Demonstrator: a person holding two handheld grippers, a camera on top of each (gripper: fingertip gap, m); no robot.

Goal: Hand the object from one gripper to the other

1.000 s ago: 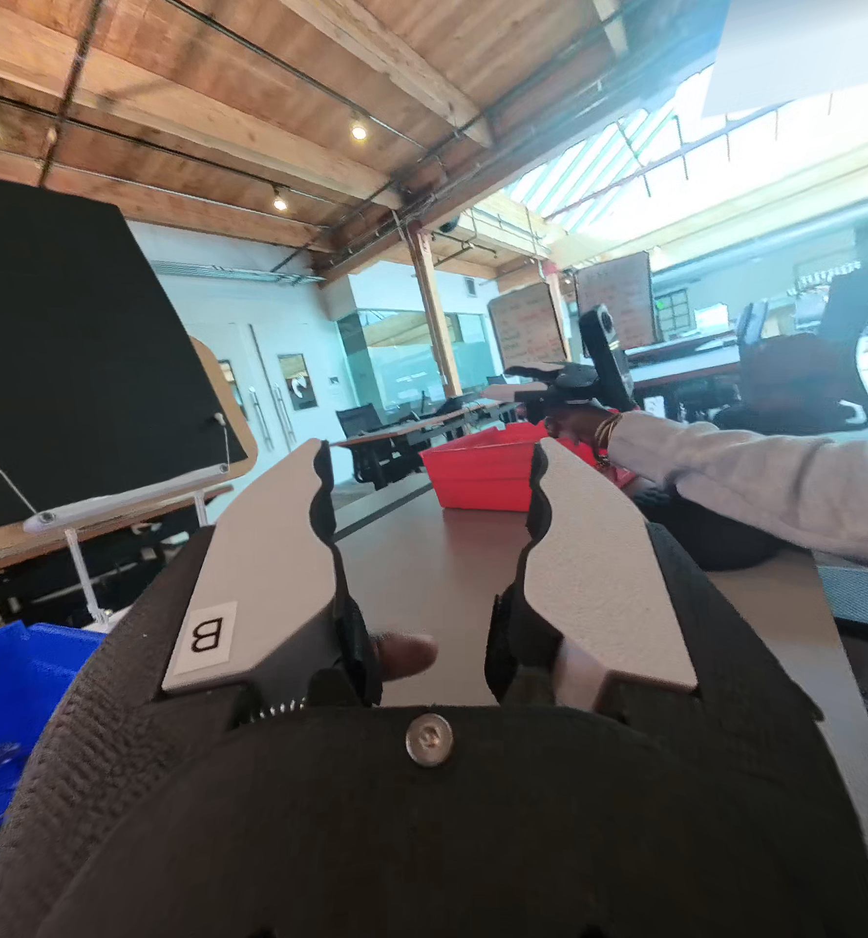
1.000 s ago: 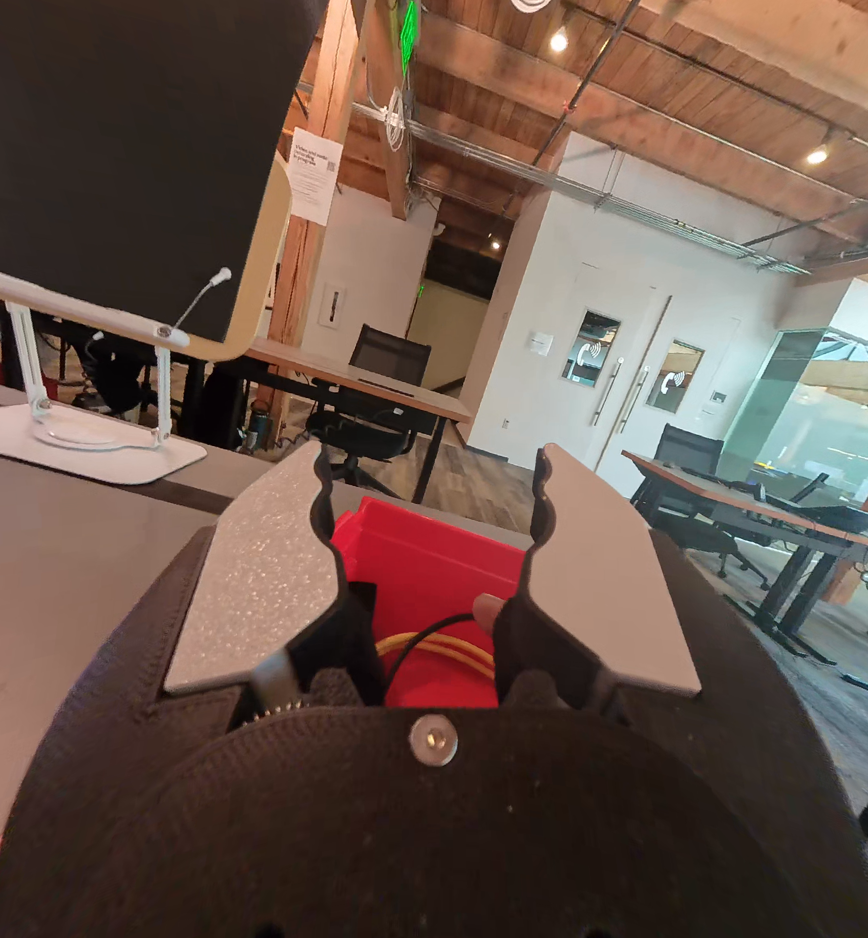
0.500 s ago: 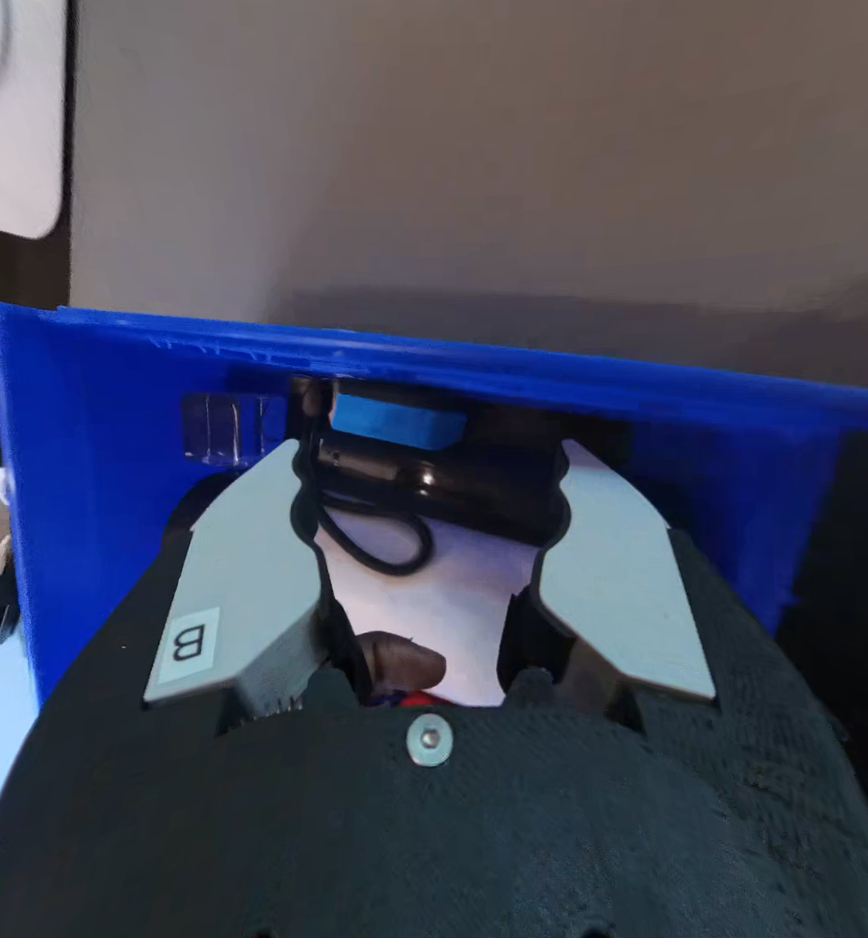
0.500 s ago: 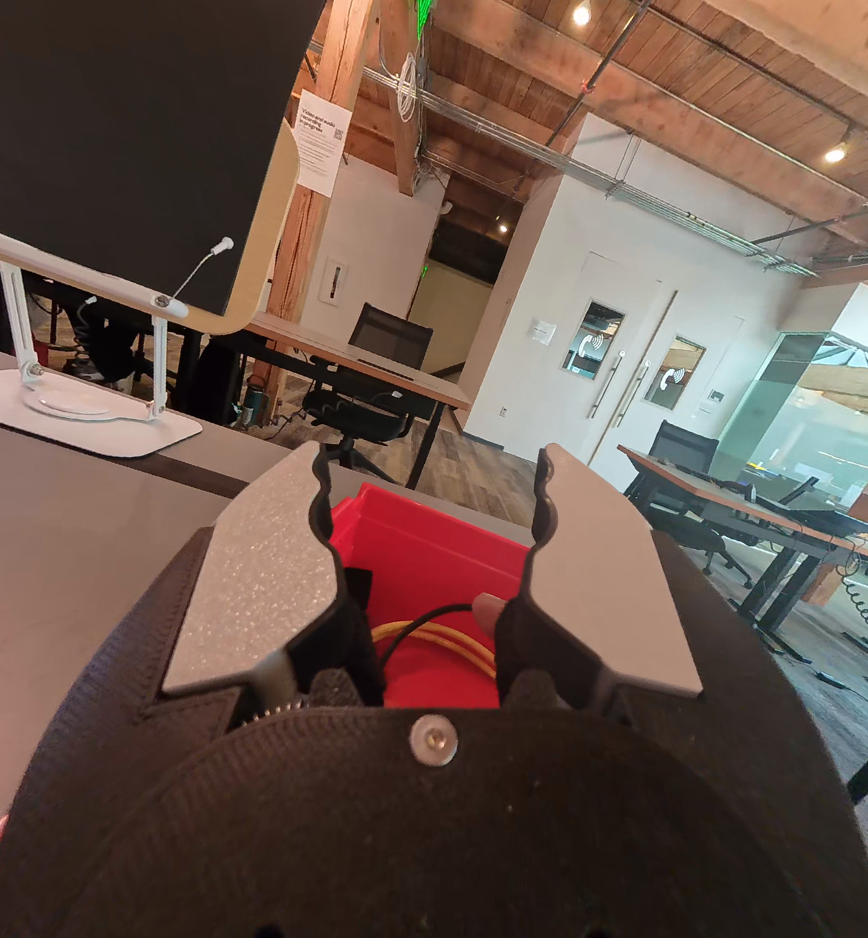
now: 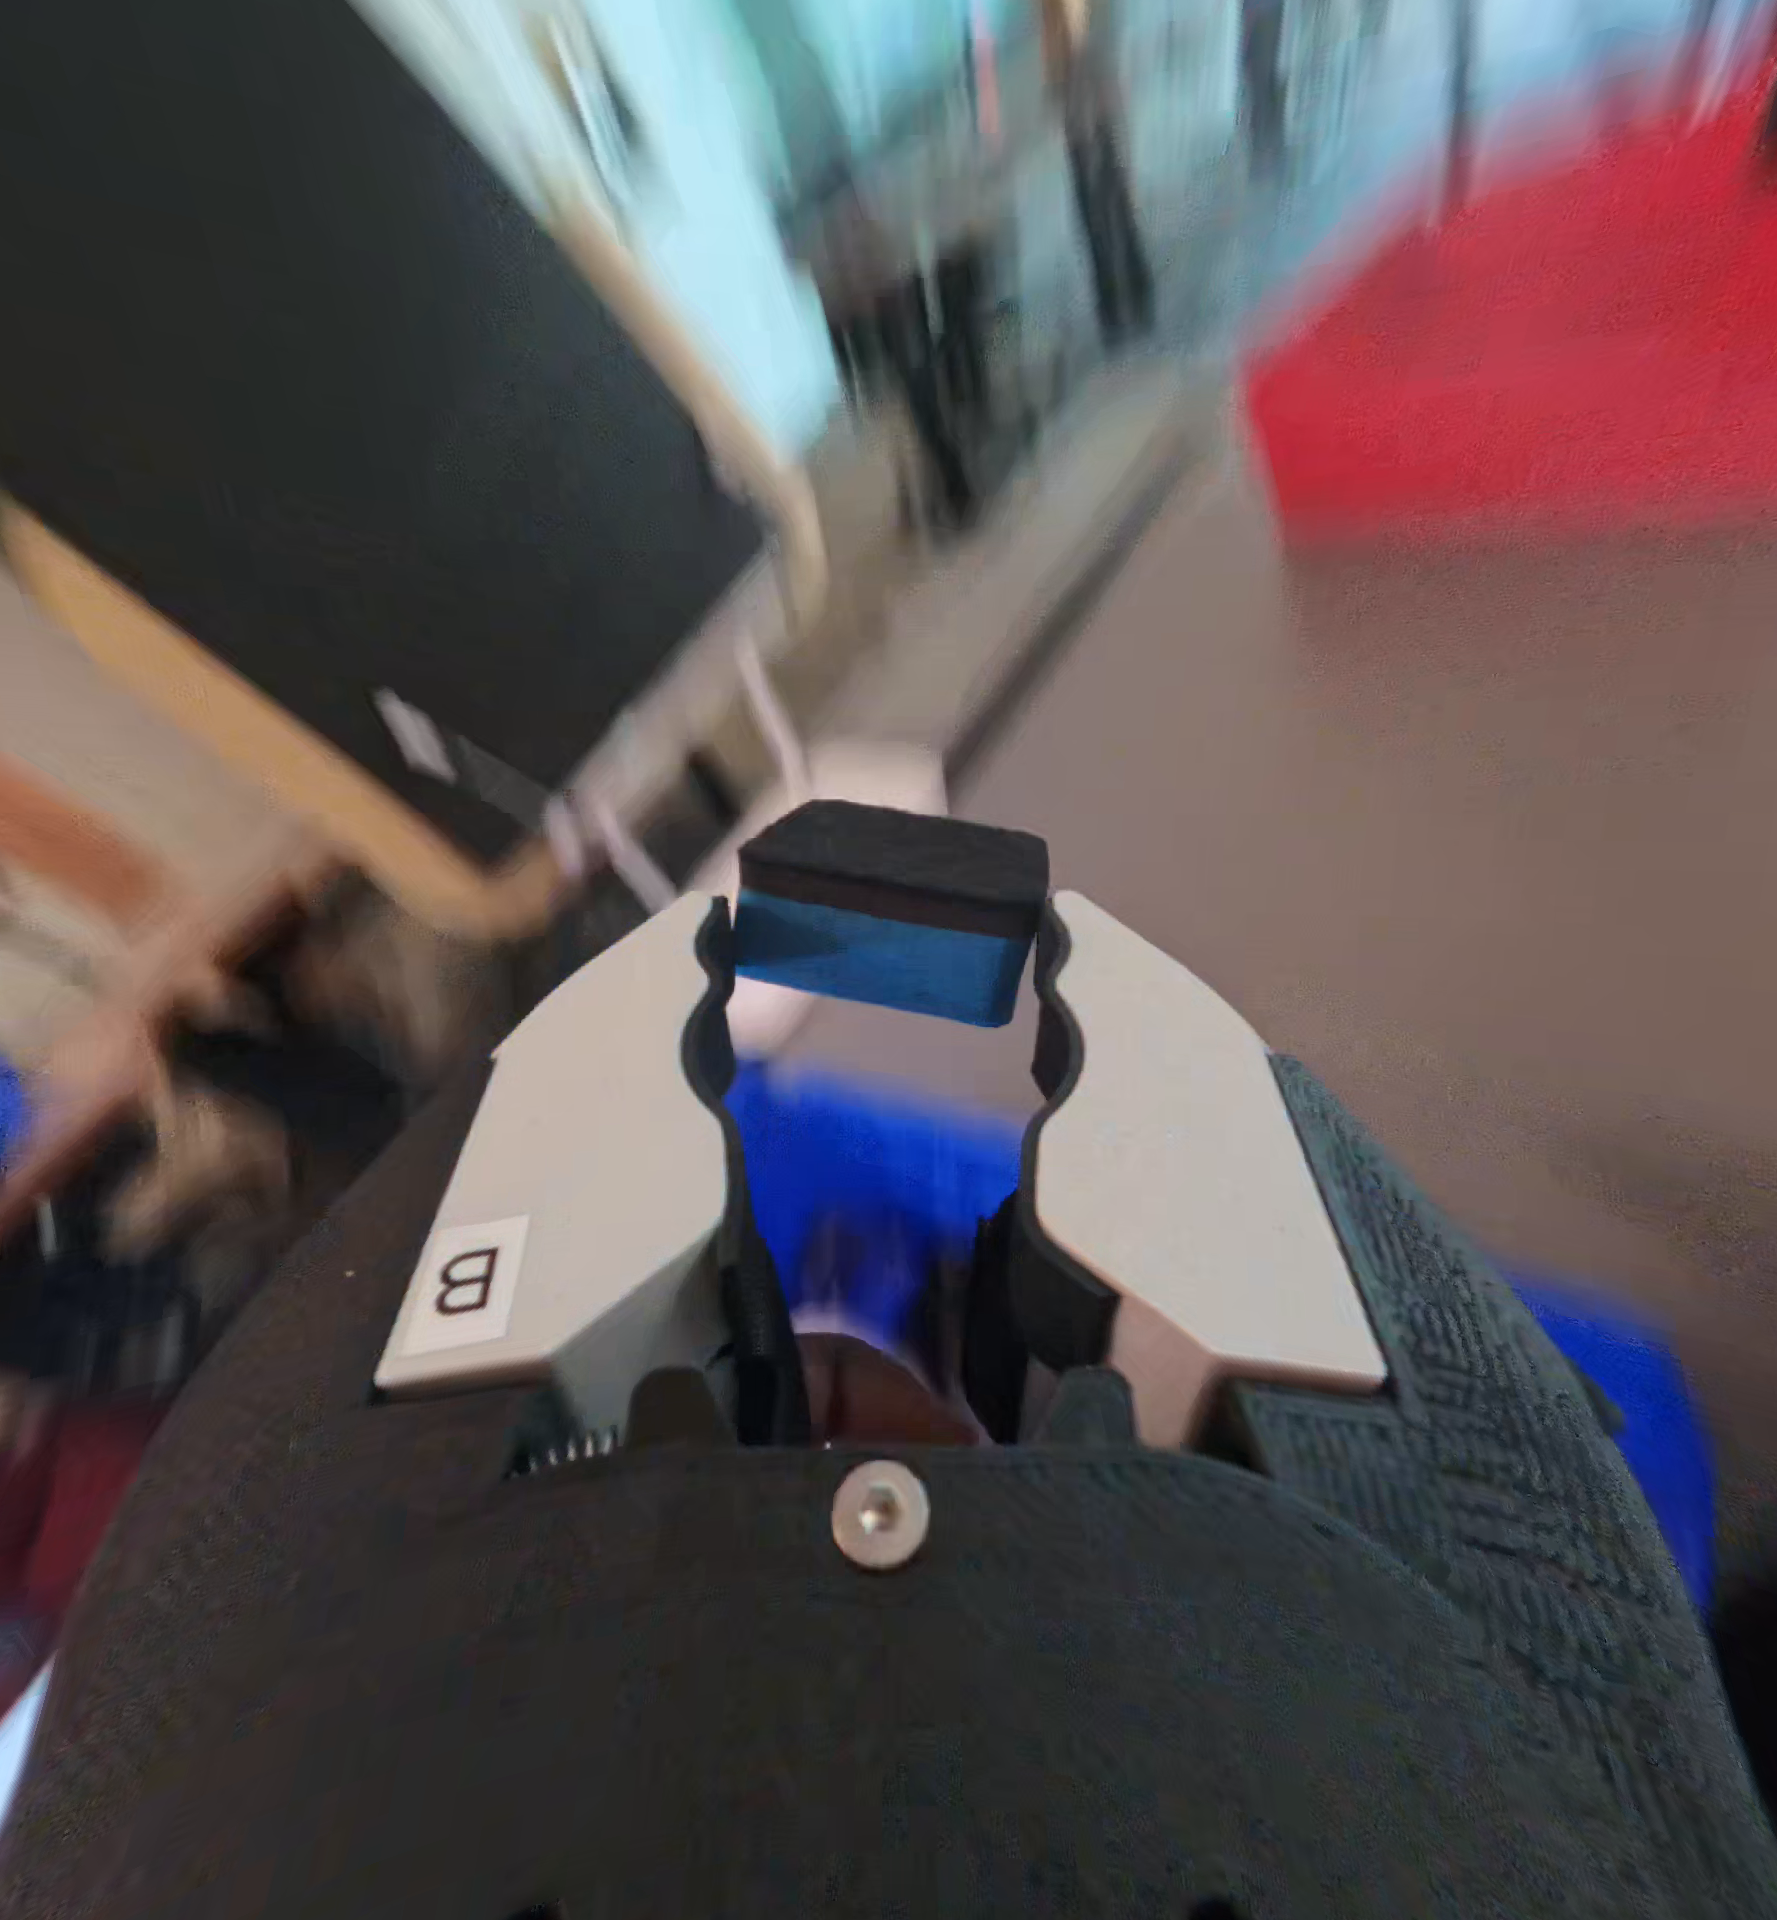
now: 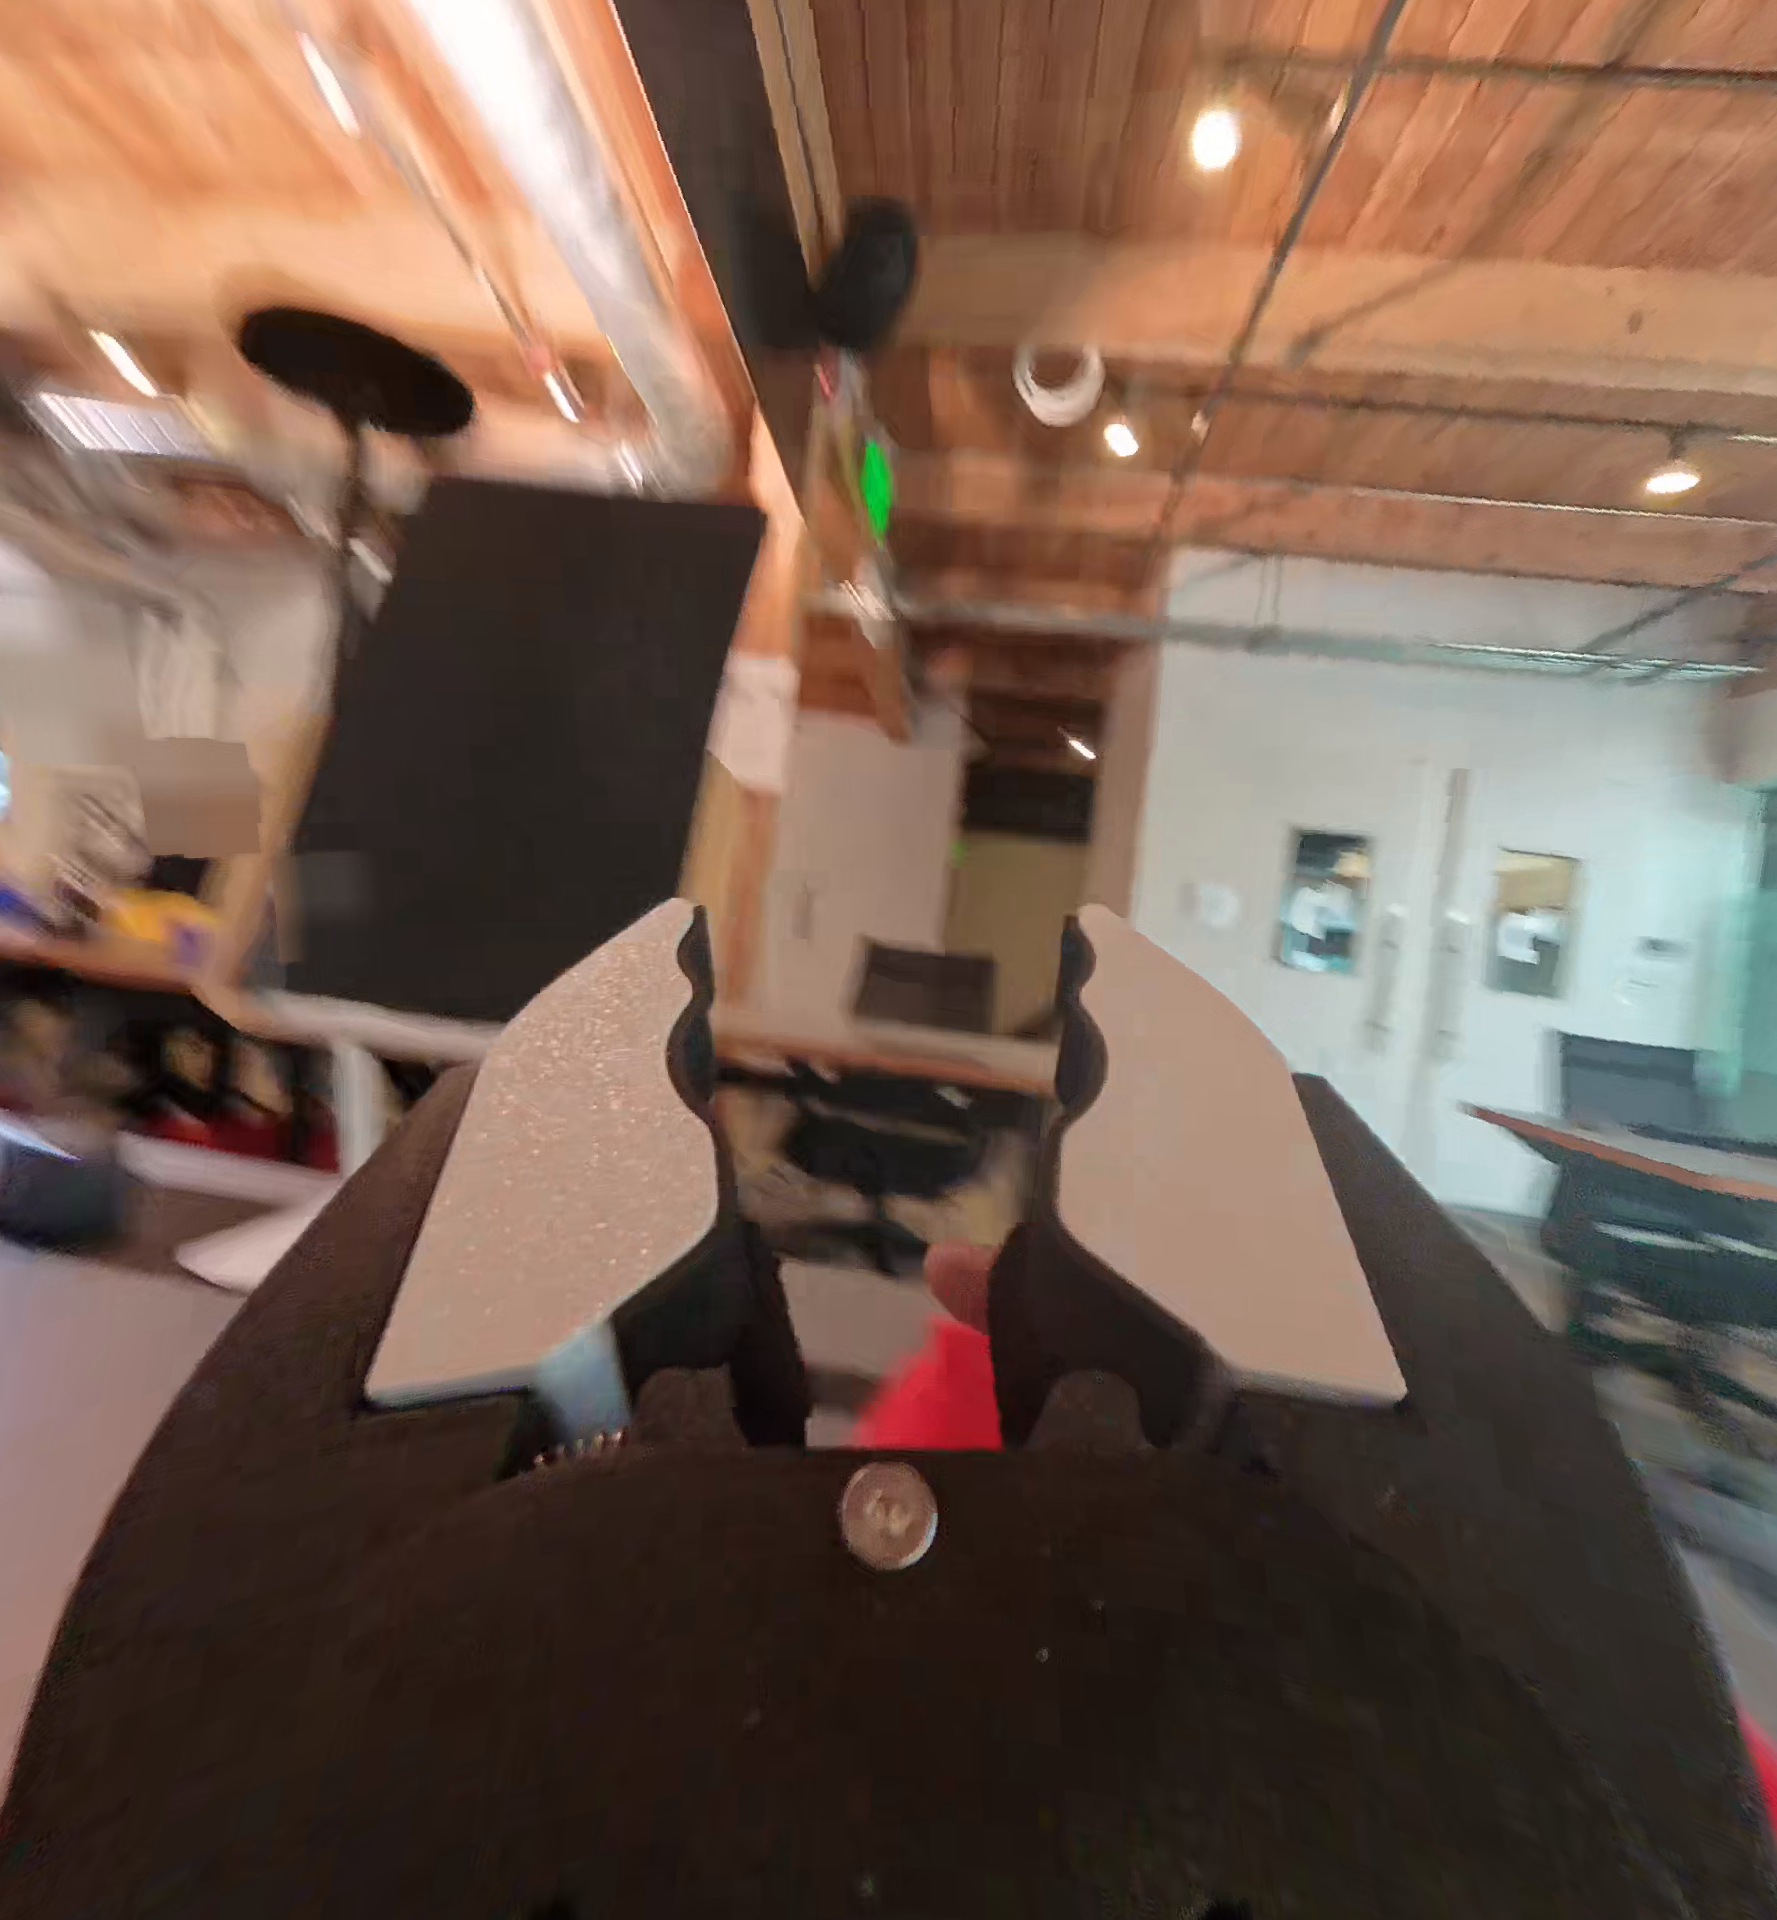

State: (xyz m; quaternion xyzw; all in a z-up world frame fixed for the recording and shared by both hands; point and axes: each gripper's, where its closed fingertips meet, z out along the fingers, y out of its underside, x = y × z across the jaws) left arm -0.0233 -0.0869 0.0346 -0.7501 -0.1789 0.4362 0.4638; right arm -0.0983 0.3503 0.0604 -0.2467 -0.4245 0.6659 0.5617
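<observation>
My left gripper (image 5: 879,935) is pinching the blue foam block with a black felt top (image 5: 882,920) at its tips, leaving most exposed for my right gripper (image 6: 884,940), which is gaping empty.

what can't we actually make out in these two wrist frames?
- Left wrist view: motion blur smears the red bin; contents unreadable.
- Left wrist view: blue bin mostly hidden behind the left gripper holding the blue-and-black block.
- Right wrist view: the block and left gripper are out of frame; right gripper empty.
</observation>
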